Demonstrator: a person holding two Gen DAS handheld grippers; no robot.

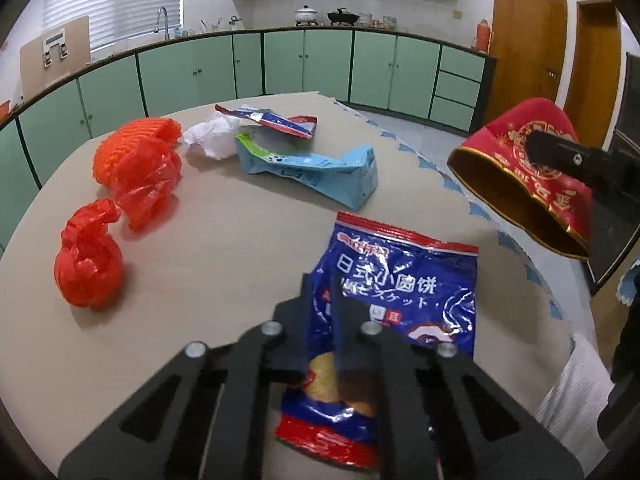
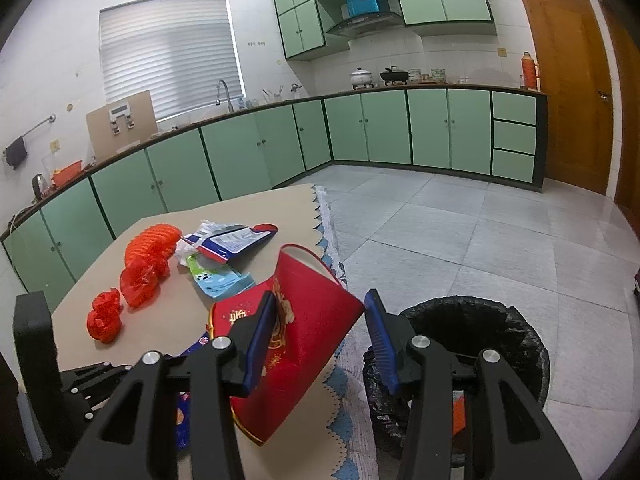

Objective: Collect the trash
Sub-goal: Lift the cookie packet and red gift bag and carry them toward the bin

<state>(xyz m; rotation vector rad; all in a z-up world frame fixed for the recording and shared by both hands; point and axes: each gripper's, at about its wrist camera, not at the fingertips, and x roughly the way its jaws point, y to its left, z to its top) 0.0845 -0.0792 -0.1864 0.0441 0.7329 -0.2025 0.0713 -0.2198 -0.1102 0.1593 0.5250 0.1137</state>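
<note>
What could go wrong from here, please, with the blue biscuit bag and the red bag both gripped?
1. The left gripper pinches only a fold of the blue biscuit bag; the slick foil may slip out when lifted.
2. The right gripper holds the red bag tilted over the table edge, short of the black-lined bin; released now, it could miss.

Counted two red plastic bag wads (image 1: 88,256), one orange net (image 1: 134,140), three snack wrappers (image 1: 400,280), maybe one tissue (image 1: 212,136).
</note>
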